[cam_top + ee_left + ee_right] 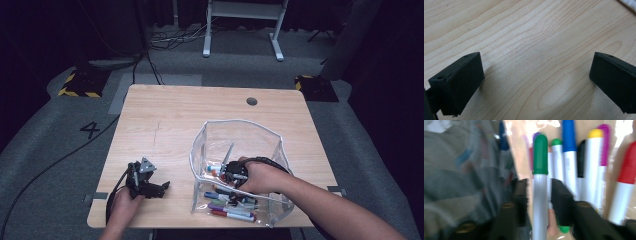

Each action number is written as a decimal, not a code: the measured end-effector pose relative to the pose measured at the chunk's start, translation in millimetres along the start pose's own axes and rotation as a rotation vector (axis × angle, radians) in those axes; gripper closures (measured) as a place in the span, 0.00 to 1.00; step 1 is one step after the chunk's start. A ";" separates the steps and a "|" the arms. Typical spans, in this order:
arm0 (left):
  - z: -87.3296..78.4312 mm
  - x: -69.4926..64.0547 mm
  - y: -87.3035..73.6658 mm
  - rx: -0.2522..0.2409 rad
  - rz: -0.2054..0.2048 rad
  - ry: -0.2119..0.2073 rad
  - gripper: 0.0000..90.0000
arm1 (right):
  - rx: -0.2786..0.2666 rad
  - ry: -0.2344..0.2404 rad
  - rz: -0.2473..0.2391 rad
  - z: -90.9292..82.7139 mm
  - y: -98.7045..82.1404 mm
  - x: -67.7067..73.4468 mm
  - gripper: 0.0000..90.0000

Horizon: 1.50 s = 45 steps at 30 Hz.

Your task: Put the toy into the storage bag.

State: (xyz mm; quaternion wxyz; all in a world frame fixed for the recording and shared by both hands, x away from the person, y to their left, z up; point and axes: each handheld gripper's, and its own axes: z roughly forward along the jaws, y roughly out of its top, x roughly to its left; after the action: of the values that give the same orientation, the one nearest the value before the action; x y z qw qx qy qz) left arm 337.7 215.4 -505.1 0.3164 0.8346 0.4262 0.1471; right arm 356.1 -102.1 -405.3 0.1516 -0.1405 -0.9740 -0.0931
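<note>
A: While the right gripper (536, 195) was down inside the clear pouch (240, 132), what else was on the table (190, 110)?

B: Wood table, mostly bare. Clear soft-sided pouch on its right half, mouth up, w/ a pile of markers (230, 207) on its floor. Left gripper (162, 187) was parked on the wood near the front-left edge, well apart from the pouch, jaws spread wide, nothing btwn them.

A: And the right one's jaws?

B: In the right gripper view they stood partly apart, w/ the green-capped marker (540, 182) btwn them. There looked to be a gap on each side of the barrel, so not clamped, I'd say released. Frame's blurry tho.

A: Where did that marker lie?

B: Inside the pouch, on top of the others, just beside a 2nd green one and a blue one (569, 145); a red one (626, 177) lay farther over.

A: How'd it handle?

B: Prob light, stiff plastic, smooth and round, so it could roll or slip out of flat pads. Best taken mid-barrel, below the cap, jaws square across it. Pouch walls looked floppy, could snag the gripper.
</note>
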 end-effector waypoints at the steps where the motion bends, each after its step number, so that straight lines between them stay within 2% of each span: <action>1: 0.0 0.0 0.0 0.000 0.000 0.000 0.00 | -0.035 -0.021 0.012 -1.4 -1.2 -1.4 0.57; 5: 0.0 0.0 0.1 0.000 0.001 0.000 0.00 | -0.135 -0.123 0.012 -19.4 -3.8 -4.5 0.50; 10: 0.0 0.0 0.0 0.000 0.001 0.000 0.00 | -0.294 -0.217 0.028 -51.6 -6.7 -3.7 0.48; 15: -0.1 0.0 -0.1 0.000 0.000 0.000 0.00 | -0.412 -0.272 0.050 -78.7 -15.5 -0.2 0.46; 20: -0.2 0.3 -0.3 -0.002 0.001 0.001 0.00 | -0.519 -0.313 0.100 -102.4 -34.6 1.8 0.43; 22: -0.1 0.1 -0.6 -0.003 -0.005 -0.001 0.00 | -0.558 -0.343 0.127 -112.9 -46.8 1.0 0.42; 30: -0.6 0.5 -0.8 0.000 -0.010 0.001 0.00 | -0.656 -0.421 0.235 -141.7 -100.8 -5.4 0.44; 32: -0.9 1.7 -0.8 0.001 0.000 0.006 0.00 | -0.705 -0.404 0.261 -146.9 -115.8 -5.2 0.44; 37: -0.8 2.3 -0.7 -0.001 -0.004 0.008 0.00 | -0.784 -0.434 0.305 -160.7 -154.1 -1.3 0.43; 41: -0.7 2.1 -0.8 -0.002 -0.009 0.007 0.00 | -0.797 -0.471 0.348 -159.4 -180.6 -3.4 0.42; 45: -1.3 2.8 -1.0 0.002 -0.005 0.010 0.00 | -0.794 -0.516 0.396 -145.0 -205.4 -10.4 0.42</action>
State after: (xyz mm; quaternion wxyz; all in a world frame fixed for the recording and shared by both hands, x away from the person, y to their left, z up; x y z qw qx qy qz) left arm 338.1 218.7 -504.8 0.3137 0.8333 0.4299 0.1500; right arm 342.6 -330.9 -301.4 -0.1439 -0.3877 -0.8238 -0.3878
